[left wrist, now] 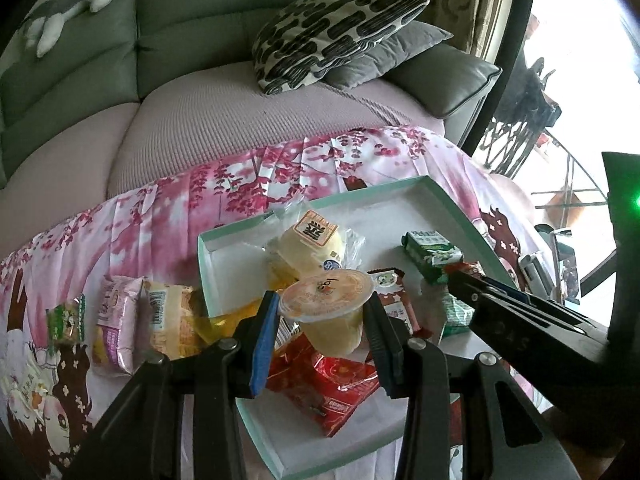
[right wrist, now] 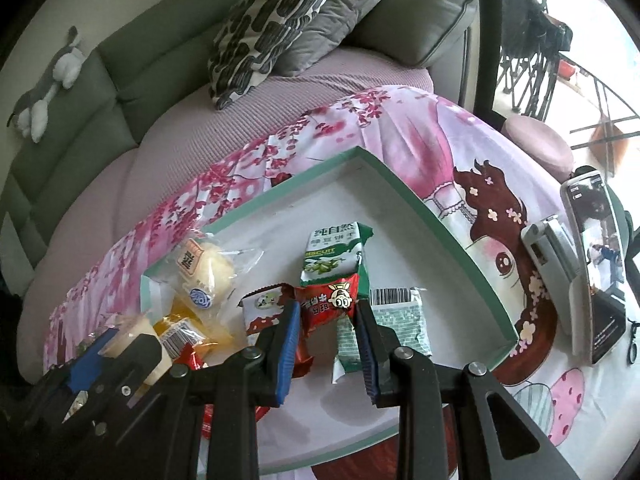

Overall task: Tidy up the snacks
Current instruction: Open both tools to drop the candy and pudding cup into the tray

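Observation:
My left gripper is shut on a jelly cup with an orange lid, held above the mint-rimmed white tray. My right gripper is shut on a red snack packet over the same tray. In the tray lie a wrapped yellow bun, a green biscuit pack, a brown-and-white packet, a grey-green packet and a red packet. The right gripper also shows in the left wrist view.
Outside the tray on the pink cloth lie a pink packet, a yellow noodle pack and a small green packet. A phone on a stand is at the right. A sofa with cushions is behind.

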